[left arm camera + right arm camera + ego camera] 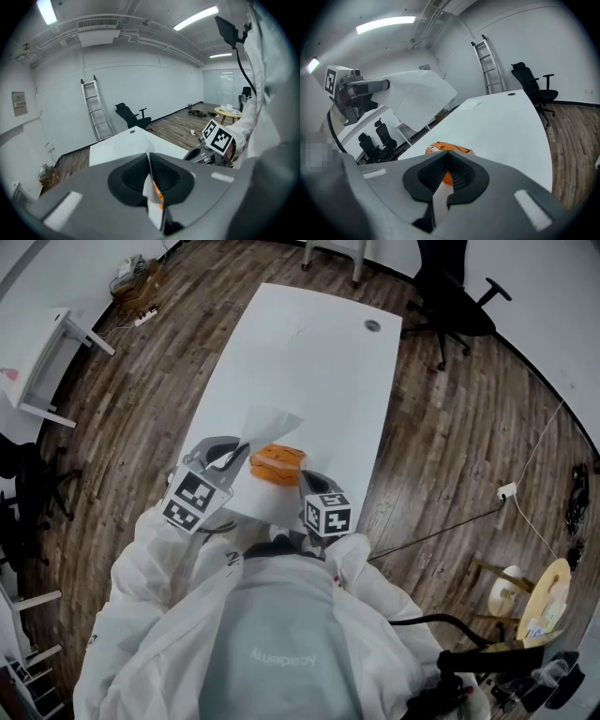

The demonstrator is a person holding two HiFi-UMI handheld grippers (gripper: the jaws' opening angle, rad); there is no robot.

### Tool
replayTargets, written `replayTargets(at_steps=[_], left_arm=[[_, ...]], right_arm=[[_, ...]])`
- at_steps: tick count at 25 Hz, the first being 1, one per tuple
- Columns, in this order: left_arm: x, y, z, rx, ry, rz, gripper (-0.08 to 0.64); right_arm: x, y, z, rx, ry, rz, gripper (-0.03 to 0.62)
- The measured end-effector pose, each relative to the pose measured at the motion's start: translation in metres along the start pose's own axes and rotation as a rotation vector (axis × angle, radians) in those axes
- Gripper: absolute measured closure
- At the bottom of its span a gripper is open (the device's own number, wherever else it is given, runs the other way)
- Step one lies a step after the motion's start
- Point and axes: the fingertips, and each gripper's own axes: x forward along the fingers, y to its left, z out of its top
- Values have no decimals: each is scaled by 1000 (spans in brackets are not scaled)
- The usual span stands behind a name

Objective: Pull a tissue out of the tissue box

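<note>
An orange tissue pack [277,463] lies near the front end of the long white table [309,362]. A white tissue [268,422] stands up from it, spread like a sail. My left gripper [234,454] is shut on the tissue's lower left corner, and the paper shows pinched between the jaws [150,176]. My right gripper [302,479] sits at the pack's right end, shut on a pale edge of the pack [448,171]. In the right gripper view the pack [449,149] shows orange just past the jaws, and the raised tissue [417,93] hangs from the left gripper [370,86].
A black office chair [459,296] stands beyond the table's far right corner. A small white side table [47,362] is at the left and a round wooden one [548,601] at the right. A ladder [96,112] leans on the far wall. Cables run over the wood floor.
</note>
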Motion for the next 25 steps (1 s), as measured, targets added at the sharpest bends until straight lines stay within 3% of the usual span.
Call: replayTargets(at_steps=[25], left_arm=[[-8,29,-17,-189,-88,192,558]], right_arm=[[-76,-5,80,-63,-147,-37,591]])
